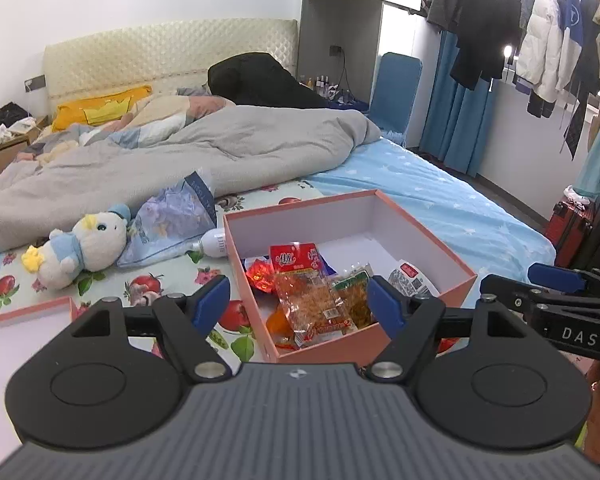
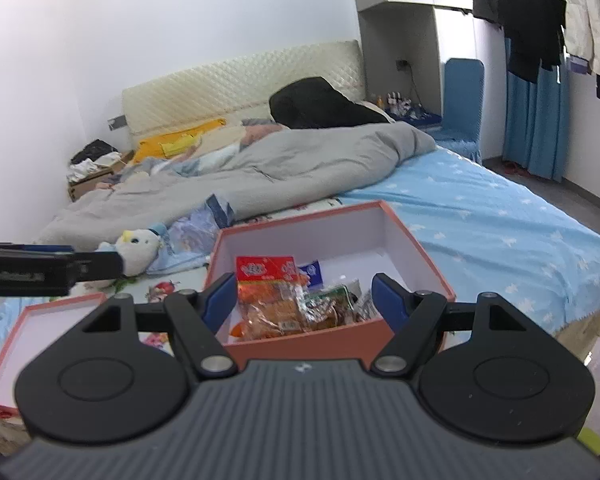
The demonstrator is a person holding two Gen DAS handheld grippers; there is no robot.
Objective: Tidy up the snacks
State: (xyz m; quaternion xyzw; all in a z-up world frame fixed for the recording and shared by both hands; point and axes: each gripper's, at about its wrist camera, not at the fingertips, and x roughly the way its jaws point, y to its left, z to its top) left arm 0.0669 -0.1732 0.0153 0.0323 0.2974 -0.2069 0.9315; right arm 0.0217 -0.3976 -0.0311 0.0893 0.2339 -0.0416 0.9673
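A salmon-pink cardboard box (image 1: 380, 332) with a plain white lining is seen lying open on the bed (image 1: 440, 200), in the lower middle of both views. Snack packets are gathered in its near left corner. The largest is a clear packet (image 1: 312, 300) with a red header card printed with white Chinese characters, filled with orange-brown pieces. Beside it, to the right, a packet with a green label (image 1: 354, 292) is seen, then a white sachet (image 1: 410, 278) with a red patch and a speckled print; the writing on these is too small to be read. A shiny red wrapper (image 1: 260, 274) is tucked at the left, and a blue-and-white packet (image 2: 312, 274) lies behind the red header.

The box lid (image 1: 24, 320), pink-edged and white inside, is laid at the lower left on the flower-printed sheet. Behind the box a soft toy bird (image 1: 82, 248) and a bluish crinkled bag (image 1: 172, 220) are found.

The left tongs (image 1: 300, 304) are held released, blue pads well apart, with nothing gripped; the packets merely show between them. The right tongs (image 2: 304, 300) are likewise spread and empty. On the side of the right tongs, at the right edge of the left view, "DAS" can be read.
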